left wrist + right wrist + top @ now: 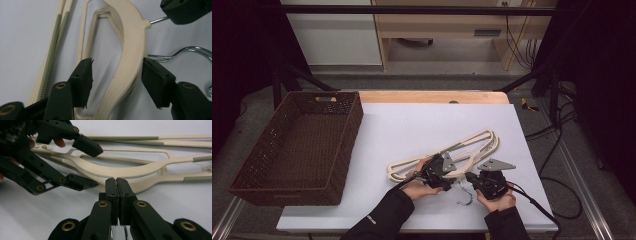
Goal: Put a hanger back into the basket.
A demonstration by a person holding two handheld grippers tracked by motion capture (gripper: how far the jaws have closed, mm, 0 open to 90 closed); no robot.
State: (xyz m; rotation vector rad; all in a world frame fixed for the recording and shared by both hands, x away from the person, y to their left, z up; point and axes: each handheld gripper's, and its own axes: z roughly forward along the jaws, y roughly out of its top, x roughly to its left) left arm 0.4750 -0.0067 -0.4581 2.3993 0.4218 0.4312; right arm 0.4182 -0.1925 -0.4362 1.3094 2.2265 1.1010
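Two cream hangers point(447, 152) lie stacked between both hand-held grippers

I can read no text anywhere on my table; no label, brand, number or sign stands out in any of the three views.
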